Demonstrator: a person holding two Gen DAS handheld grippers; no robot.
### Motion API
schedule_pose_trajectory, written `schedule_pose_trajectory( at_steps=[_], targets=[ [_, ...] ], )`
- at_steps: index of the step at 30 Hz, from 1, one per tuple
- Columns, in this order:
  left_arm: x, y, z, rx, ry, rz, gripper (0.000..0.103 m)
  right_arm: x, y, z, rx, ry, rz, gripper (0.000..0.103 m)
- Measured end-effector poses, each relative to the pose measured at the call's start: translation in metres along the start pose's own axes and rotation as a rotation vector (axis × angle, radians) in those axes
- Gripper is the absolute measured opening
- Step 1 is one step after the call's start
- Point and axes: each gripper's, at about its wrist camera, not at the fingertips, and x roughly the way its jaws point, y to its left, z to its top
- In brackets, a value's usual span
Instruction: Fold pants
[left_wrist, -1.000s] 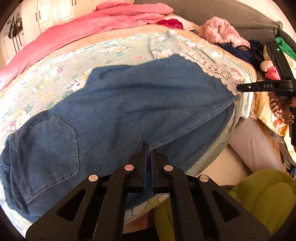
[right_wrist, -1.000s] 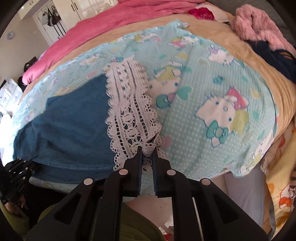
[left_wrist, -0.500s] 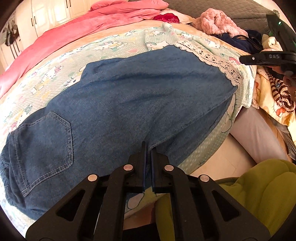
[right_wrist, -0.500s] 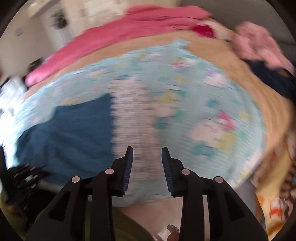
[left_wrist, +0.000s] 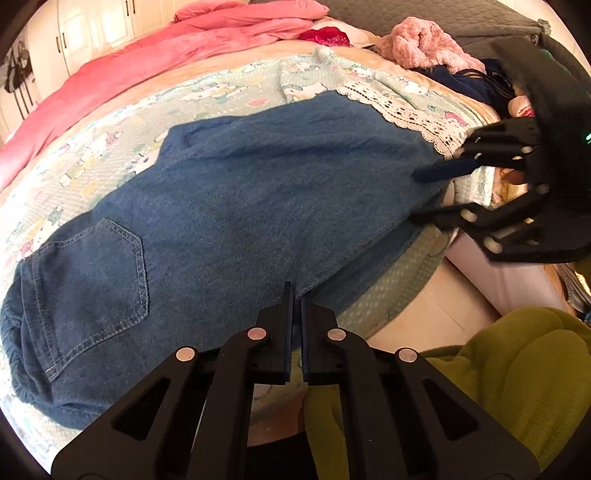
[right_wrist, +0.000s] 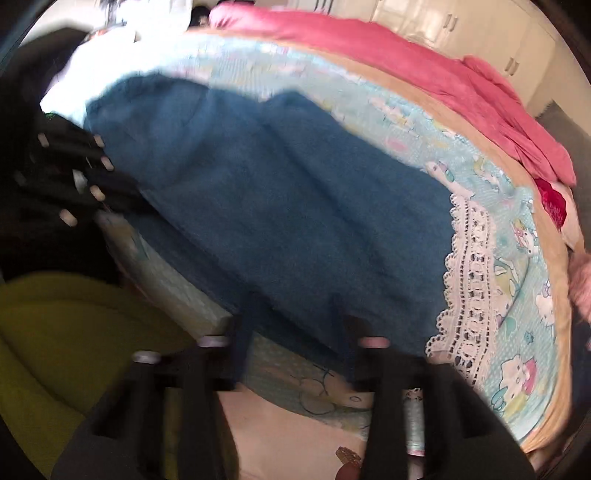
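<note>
Jeans (left_wrist: 240, 206) lie lengthwise on cartoon-print blanket (left_wrist: 92, 147), legs toward its lace trim (left_wrist: 406, 110). My blurred right gripper (left_wrist: 413, 195), jaws lately closing, gapes around the leg end. My left gripper (left_wrist: 296, 295) pinches the near edge.

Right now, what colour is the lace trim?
White lace trim, clearest in the right wrist view.

bed (left_wrist: 236, 62): tan sheet
centre: cartoon blanket (left_wrist: 110, 144), denim pants (left_wrist: 258, 206) flat on it
11 o'clock: pink duvet (left_wrist: 147, 62)
1 o'clock: pink fluffy garment (left_wrist: 424, 44), dark clothes (left_wrist: 469, 79)
</note>
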Motion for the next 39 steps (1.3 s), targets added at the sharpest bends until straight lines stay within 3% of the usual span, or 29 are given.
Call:
schedule_pose_trajectory(
  at_steps=[8, 11, 13, 14, 16, 17, 18, 20, 23, 25, 27, 31, 35, 39],
  targets=[
    [0.002, -0.001, -0.006, 0.012, 0.053, -0.052, 0.0, 0.007, -0.013, -0.013, 0.029, 0.051, 0.117, 0.006],
    [0.007, 0.002, -0.008, -0.002, 0.085, -0.066, 0.004, 0.004, -0.022, -0.014, 0.072, 0.08, 0.175, 0.012],
    [0.001, 0.007, -0.007, -0.033, 0.08, -0.099, 0.014, -0.006, -0.037, -0.013, 0.108, 0.049, 0.189, 0.024],
    [-0.005, 0.01, -0.007, -0.047, 0.065, -0.103, 0.02, -0.014, -0.049, -0.011, 0.143, 0.012, 0.19, 0.025],
    [-0.021, 0.016, -0.002, -0.064, 0.024, -0.107, 0.023, -0.027, -0.073, -0.008, 0.233, -0.073, 0.188, 0.031],
    [-0.029, 0.019, 0.001, -0.076, -0.005, -0.114, 0.03, -0.027, -0.083, -0.006, 0.267, -0.094, 0.17, 0.033],
    [-0.034, 0.022, 0.003, -0.088, -0.026, -0.117, 0.05, -0.025, -0.094, -0.005, 0.307, -0.103, 0.142, 0.035],
    [-0.038, 0.033, 0.007, -0.146, -0.066, -0.097, 0.078, -0.014, -0.108, -0.005, 0.371, -0.078, 0.094, 0.035],
    [-0.016, 0.05, 0.004, -0.214, 0.005, -0.043, 0.078, 0.014, -0.115, -0.01, 0.42, 0.025, 0.05, 0.035],
    [-0.003, 0.059, 0.002, -0.249, 0.056, -0.004, 0.074, 0.019, -0.114, -0.01, 0.425, 0.016, 0.044, 0.037],
    [-0.007, 0.063, 0.008, -0.262, 0.04, -0.011, 0.072, 0.017, -0.115, -0.007, 0.418, 0.015, 0.049, 0.039],
    [-0.019, 0.074, 0.036, -0.239, -0.014, 0.051, 0.073, -0.003, -0.128, 0.003, 0.524, -0.104, 0.101, 0.039],
    [-0.014, 0.091, 0.068, -0.244, -0.039, 0.117, 0.085, -0.013, -0.153, 0.018, 0.589, -0.163, 0.049, 0.039],
    [0.0, 0.106, 0.097, -0.239, -0.026, 0.136, 0.087, -0.015, -0.184, 0.024, 0.676, -0.179, 0.0, 0.043]
  ],
)
